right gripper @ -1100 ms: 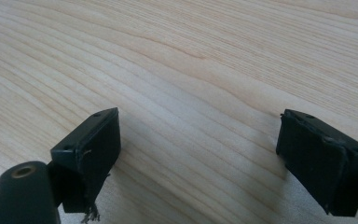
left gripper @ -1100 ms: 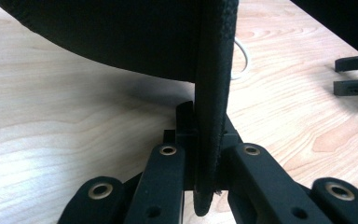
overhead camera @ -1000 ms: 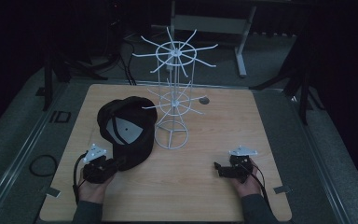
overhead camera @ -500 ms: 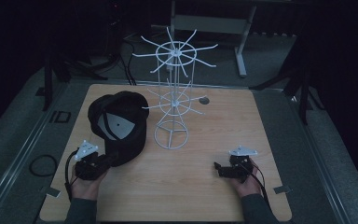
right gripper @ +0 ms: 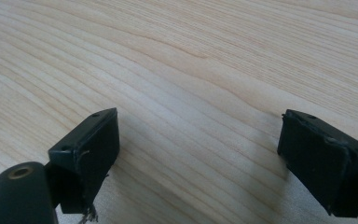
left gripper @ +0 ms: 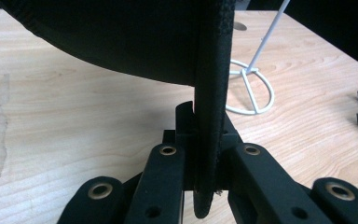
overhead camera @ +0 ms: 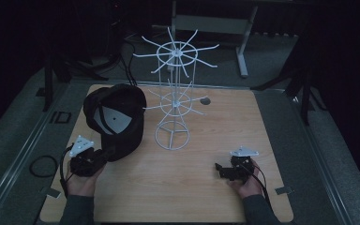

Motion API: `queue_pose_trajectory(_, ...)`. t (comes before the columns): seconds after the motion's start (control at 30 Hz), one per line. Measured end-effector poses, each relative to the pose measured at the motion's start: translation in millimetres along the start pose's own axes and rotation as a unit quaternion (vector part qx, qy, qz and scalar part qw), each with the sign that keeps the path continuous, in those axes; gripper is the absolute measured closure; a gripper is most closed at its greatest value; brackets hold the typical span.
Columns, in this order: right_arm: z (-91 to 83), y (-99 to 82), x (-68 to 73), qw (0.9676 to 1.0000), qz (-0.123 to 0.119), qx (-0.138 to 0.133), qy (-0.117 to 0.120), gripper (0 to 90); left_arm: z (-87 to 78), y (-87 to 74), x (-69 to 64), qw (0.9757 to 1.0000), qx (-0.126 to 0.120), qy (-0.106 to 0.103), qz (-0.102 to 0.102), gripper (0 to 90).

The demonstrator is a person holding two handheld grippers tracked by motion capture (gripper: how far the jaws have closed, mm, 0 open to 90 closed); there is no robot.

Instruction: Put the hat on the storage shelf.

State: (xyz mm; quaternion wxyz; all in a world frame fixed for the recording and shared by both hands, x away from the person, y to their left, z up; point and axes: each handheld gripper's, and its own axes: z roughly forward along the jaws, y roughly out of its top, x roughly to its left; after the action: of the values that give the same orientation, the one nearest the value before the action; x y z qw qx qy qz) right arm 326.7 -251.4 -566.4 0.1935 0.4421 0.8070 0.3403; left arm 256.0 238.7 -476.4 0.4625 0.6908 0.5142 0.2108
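Observation:
A black cap (overhead camera: pixel 117 119) with a white patch inside hangs tilted above the left half of the wooden table (overhead camera: pixel 262 122). My left gripper (overhead camera: pixel 104 154) is shut on its brim, gripping it from below. In the left gripper view the jaws clamp the brim's black edge (left gripper: pixel 209 116), and the crown spreads dark across the top. A white wire hat rack (overhead camera: pixel 174 101) with radiating hooks stands at the table's middle, just right of the cap. My right gripper (overhead camera: pixel 220 169) rests low on the table at the front right, open, with bare wood between its pads (right gripper: pixel 91 149).
The rack's round wire base (left gripper: pixel 251 91) sits close to the right of the held brim. A small grey disc (overhead camera: pixel 205 100) lies on the table behind the rack. A cable coil (overhead camera: pixel 42 165) lies on the floor to the left of the table.
My left gripper has lifted the cap off the table and drawn it slightly left, away from the rack. The right gripper has stayed where it was.

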Motion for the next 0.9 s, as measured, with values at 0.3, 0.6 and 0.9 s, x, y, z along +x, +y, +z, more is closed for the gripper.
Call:
queue_pose_trajectory(0.3, 0.0, 0.0, -0.1, 1.0, 0.0, 0.0, 0.0, 12.6, -6.4, 9.0, 1.6, 0.9998, -0.013, 0.012, 0.005, 86.3)
queue_pose_trajectory(0.6, 0.0, 0.0, -0.1, 1.0, 0.0, 0.0, 0.0, 12.6, -11.1, 17.7, 1.9, 0.9994, -0.027, 0.02, 0.007, 86.3)
queue_pose_trajectory(0.9, 0.1, 0.1, -0.2, 1.0, -0.001, -0.001, 0.0, 12.5, -15.2, 26.2, 0.8, 0.9988, -0.038, 0.026, 0.015, 86.3)
